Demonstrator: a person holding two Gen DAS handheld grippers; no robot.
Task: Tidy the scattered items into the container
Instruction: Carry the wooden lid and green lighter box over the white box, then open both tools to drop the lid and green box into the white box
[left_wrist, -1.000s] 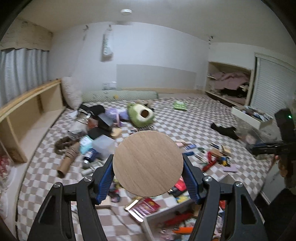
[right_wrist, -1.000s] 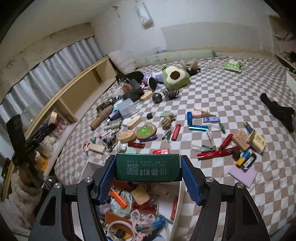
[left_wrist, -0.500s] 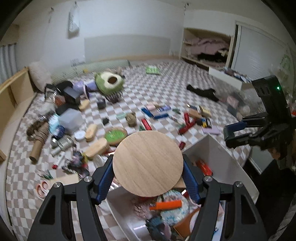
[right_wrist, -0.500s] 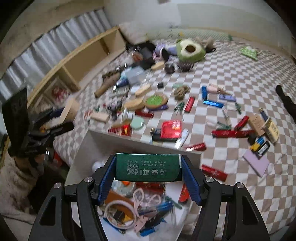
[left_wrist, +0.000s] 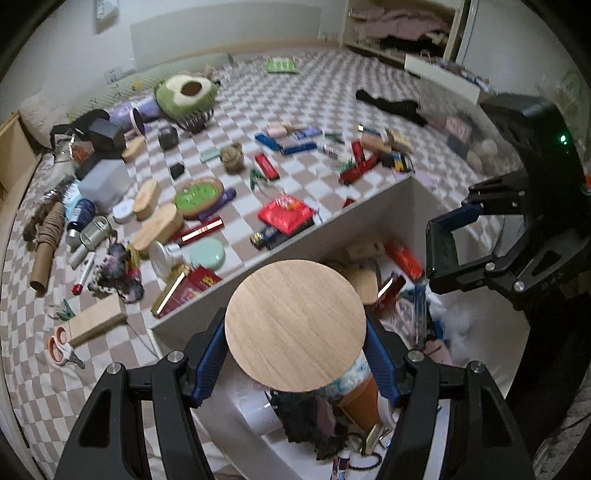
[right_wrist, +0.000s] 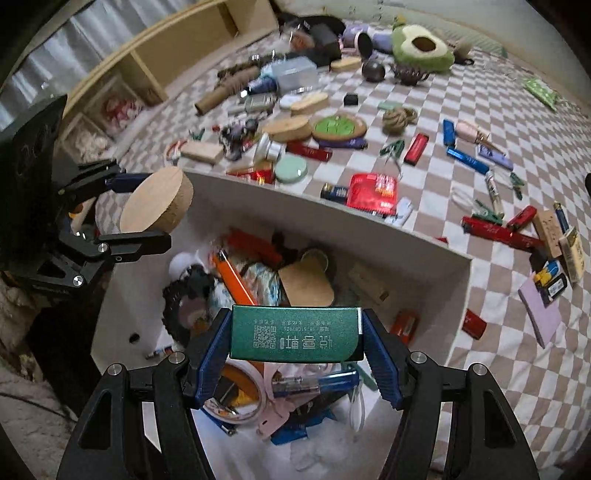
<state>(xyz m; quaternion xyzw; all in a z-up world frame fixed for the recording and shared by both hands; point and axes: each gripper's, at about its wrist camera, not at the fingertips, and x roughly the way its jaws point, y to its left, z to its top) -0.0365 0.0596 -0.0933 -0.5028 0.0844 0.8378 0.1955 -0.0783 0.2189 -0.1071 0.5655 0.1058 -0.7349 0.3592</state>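
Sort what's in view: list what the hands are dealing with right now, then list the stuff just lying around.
In hand:
left gripper with round wooden block
right gripper with green box
white container

Lying about:
avocado plush
red packet
cardboard tube

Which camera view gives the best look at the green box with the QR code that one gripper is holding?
The right wrist view. There the green box fills the centre between the right gripper's pads, printed face readable, above the white container. The left wrist view shows the green box only from the side, dark and without print.
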